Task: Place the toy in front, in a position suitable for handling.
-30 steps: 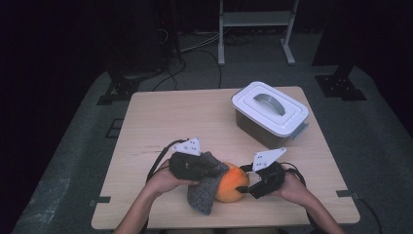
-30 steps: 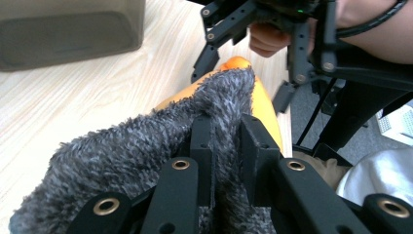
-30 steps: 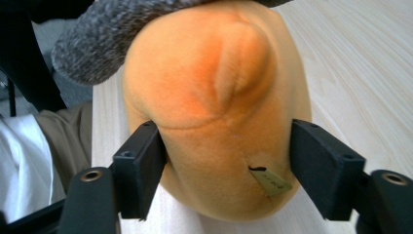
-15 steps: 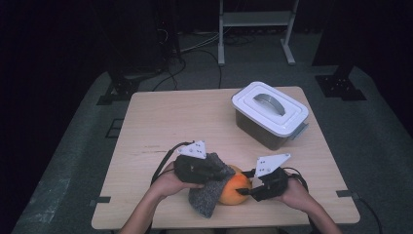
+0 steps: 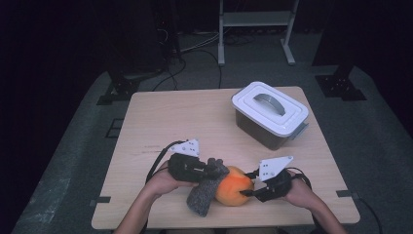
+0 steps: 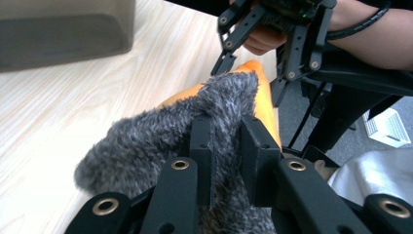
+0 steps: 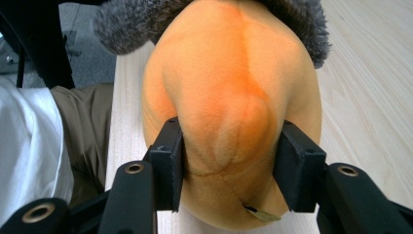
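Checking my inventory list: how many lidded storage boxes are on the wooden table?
1: a white-lidded plastic storage box with a grey handle stands at the table's far right. Nothing in the high view suggests another.

Looked everything over and couldn't read a single word, brand or number anywhere. Nothing was legible.

A lidded white-topped box (image 5: pixel 271 114) stands on the wooden table (image 5: pixel 185 122).

An orange plush toy (image 5: pixel 234 186), rounded and soft with a stitched seam, lies at the near edge of the tabletop (image 5: pixel 195 122), near its middle. A grey fuzzy cloth (image 5: pixel 204 194) drapes over its left side, touching it.
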The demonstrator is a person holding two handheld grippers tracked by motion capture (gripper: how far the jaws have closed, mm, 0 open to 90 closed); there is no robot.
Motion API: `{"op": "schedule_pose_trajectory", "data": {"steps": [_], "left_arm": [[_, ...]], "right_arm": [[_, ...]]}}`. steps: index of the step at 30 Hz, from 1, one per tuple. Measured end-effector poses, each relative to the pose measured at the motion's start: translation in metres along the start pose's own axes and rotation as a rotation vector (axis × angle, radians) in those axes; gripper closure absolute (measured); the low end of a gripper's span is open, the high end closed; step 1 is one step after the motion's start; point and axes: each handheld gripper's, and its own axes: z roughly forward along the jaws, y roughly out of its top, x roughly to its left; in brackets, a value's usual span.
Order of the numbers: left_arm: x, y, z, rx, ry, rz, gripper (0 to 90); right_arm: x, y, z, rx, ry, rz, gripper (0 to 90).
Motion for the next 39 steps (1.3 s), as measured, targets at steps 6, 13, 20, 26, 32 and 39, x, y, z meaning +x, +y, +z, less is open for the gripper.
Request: {"op": "schedule_pose_trajectory", "data": {"steps": [6,13,20,26,32,39], "left_arm": [[-0.006,0.013,0.013,0.023,-0.034,0.045,77.4],[-0.001,0.006,0.006,0.078,0.035,0.037,80.8],[0.007,-0.008,-0.005,0.049,0.051,-0.008,81.0],[0.002,0.003,0.004,0.043,0.014,0.024,81.0],[-0.002,0.012,0.014,0.041,-0.013,0.040,80.9],[-0.008,0.010,0.013,0.105,0.033,0.071,80.9]], "right_arm": [[-0.001,0.011,0.010,-0.007,0.023,-0.055,50.5],[-0.005,0.008,0.007,-0.004,0.019,-0.086,53.3],[-0.006,0.003,0.003,-0.006,0.026,-0.089,53.5],[-0.006,0.009,0.008,0.001,0.036,-0.118,53.7],[-0.007,0.014,0.013,-0.015,0.039,-0.121,53.5],[-0.003,0.007,0.009,-0.023,0.027,-0.119,54.1]]}}
